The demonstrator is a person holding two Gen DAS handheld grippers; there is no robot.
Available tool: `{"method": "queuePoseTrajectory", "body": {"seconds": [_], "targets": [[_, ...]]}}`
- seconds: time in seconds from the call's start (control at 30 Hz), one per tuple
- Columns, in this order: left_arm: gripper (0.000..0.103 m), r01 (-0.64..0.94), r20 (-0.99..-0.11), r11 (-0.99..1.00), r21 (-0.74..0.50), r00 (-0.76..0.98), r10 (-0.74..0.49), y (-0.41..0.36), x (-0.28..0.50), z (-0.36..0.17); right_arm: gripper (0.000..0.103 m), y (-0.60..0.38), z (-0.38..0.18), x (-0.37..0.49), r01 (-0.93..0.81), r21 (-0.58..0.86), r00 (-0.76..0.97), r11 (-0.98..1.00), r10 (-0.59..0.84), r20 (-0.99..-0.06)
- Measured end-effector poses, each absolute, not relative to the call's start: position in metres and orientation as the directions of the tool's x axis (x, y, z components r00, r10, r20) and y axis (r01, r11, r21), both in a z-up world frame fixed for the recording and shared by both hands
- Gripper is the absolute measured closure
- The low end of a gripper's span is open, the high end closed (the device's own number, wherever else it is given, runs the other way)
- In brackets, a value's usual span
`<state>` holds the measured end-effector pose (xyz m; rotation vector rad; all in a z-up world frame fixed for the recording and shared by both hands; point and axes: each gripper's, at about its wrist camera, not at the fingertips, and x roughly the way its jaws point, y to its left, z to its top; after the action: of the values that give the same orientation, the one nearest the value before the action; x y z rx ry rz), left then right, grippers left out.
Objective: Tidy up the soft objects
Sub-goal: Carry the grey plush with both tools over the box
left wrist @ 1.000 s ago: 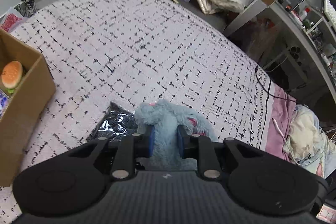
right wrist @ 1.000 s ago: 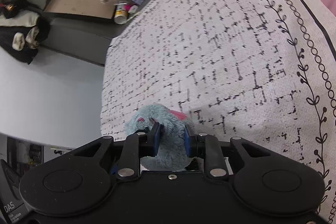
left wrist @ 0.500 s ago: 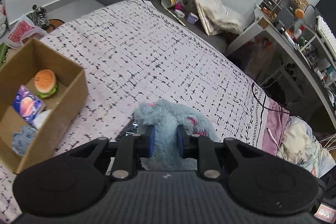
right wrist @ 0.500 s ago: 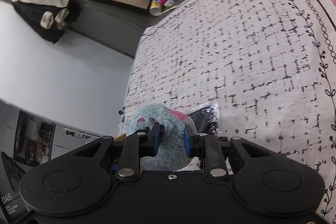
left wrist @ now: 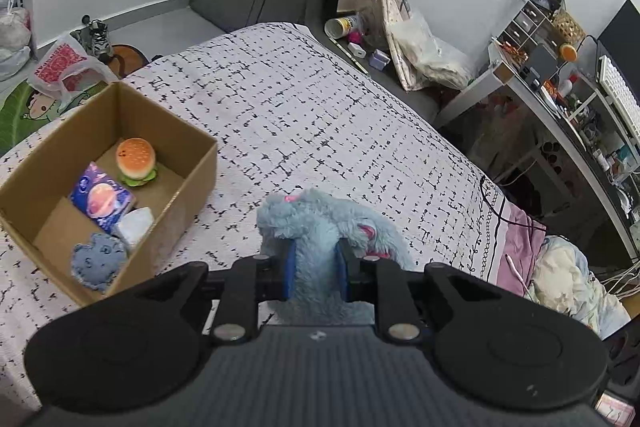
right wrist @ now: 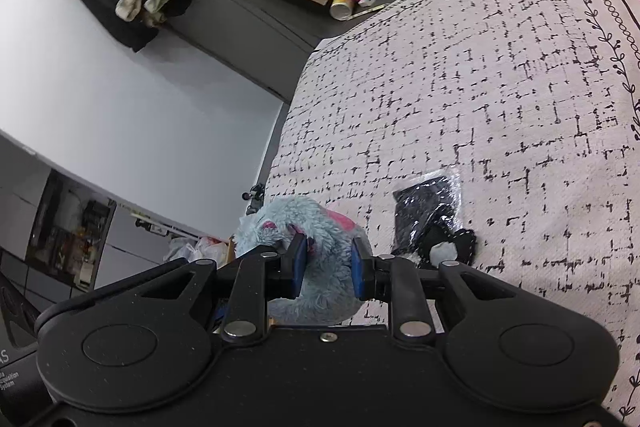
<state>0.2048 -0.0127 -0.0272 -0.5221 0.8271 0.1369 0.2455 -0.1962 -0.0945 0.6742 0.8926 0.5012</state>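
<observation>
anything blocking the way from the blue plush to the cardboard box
Nothing visible does. The blue plush is clamped in both the left hand-held gripper and the right hand-held gripper, above the bedspread. Only bare bedspread lies between it and the open-topped cardboard box, though toys already fill its near end.

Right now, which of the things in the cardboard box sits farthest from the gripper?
The toy burger. It stands at the far end of the cardboard box, beyond the purple packet, the white pouch and the blue-grey plush.
</observation>
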Motion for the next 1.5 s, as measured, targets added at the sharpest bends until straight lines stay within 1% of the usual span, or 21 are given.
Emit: {"method": "queuePoseTrajectory", "body": {"seconds": [0.43, 0.6, 1.13, 1.5], "targets": [[0.084, -0.328, -0.72, 0.854, -0.404, 0.69, -0.076, 0.017, 0.184, -0.023, 0.08, -0.166, -0.088, 0.229, -0.189, 0.692, 0.528, 0.697, 0.666, -0.527], [0.085, -0.335, -0.716, 0.847, -0.413, 0.694, -0.074, 0.032, 0.178, -0.024, 0.08, -0.153, -0.092, 0.228, -0.212, 0.683, 0.52, 0.699, 0.672, -0.527], [0.087, -0.364, -0.717, 0.828, -0.427, 0.694, -0.066, 0.08, 0.166, -0.038, 0.08, -0.102, -0.099, 0.217, -0.3, 0.635, 0.49, 0.712, 0.686, -0.538], [0.089, -0.38, -0.722, 0.806, -0.453, 0.688, -0.082, 0.115, 0.161, -0.056, 0.08, -0.071, -0.11, 0.214, -0.334, 0.612, 0.474, 0.717, 0.689, -0.548]]}}
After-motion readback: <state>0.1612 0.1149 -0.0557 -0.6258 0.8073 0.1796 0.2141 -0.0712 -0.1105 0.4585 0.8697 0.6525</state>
